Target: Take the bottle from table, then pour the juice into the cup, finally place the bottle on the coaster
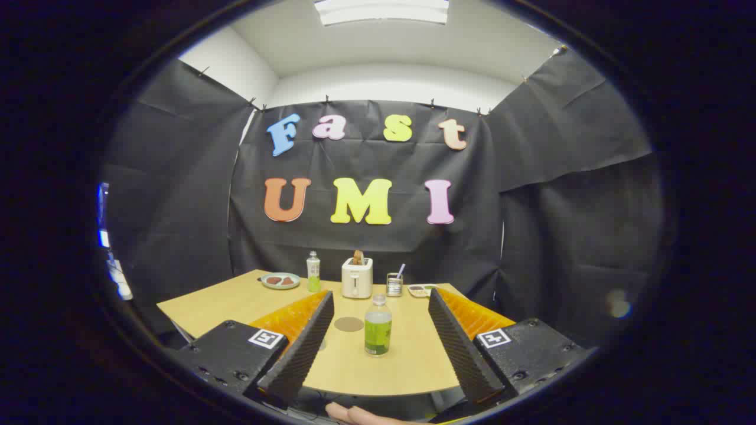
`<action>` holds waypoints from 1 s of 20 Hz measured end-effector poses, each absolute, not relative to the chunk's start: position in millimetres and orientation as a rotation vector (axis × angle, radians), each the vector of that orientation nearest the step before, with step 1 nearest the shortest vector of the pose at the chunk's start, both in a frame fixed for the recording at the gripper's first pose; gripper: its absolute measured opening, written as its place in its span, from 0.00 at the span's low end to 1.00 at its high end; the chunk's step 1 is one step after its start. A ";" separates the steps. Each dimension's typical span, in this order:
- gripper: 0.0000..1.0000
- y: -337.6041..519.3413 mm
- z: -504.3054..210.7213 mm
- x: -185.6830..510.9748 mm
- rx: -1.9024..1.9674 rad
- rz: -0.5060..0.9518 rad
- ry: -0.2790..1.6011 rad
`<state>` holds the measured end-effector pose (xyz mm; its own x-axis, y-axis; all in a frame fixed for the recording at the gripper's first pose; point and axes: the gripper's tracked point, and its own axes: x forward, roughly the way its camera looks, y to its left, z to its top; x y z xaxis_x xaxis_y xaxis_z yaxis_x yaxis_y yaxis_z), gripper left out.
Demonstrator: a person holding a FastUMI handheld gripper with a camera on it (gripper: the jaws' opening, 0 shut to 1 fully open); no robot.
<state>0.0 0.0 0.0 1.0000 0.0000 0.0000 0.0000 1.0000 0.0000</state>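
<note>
A black-draped booth closed in a light wooden table (236,304) under a ceiling light panel.

In the gripper view, the tongs (378,342) stood spread wide and released, gripping nothing, their two fingers flanking the near part of the table. The juice bottle (378,326) stood upright between them, a little ahead, about half full of green liquid with its cap on. Just beyond it and toward the left finger lay a round brown coaster (349,324), flat on the table. Along the far edge stood a plate of food (280,281), a second green bottle (313,272), a white toaster (357,278) with a slice in it, a small jar with a utensil (394,284) and a shallow dish (420,290). A clear cup could not be made out with any certainty. A fingertip (354,415) showed below the tongs.

The step in hand looked to be the approach. It would go best by advancing straight, keeping the bottle centred between the fingers, and closing on its labelled waist rather than the narrow neck, squarely enough not to tip it.
</note>
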 end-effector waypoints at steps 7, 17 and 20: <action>1.00 -3.2 -1.7 -1.0 0.060 0.016 0.019; 1.00 -6.4 -5.8 -1.6 0.012 0.000 -0.007; 1.00 -7.0 -8.3 0.8 0.015 0.003 0.006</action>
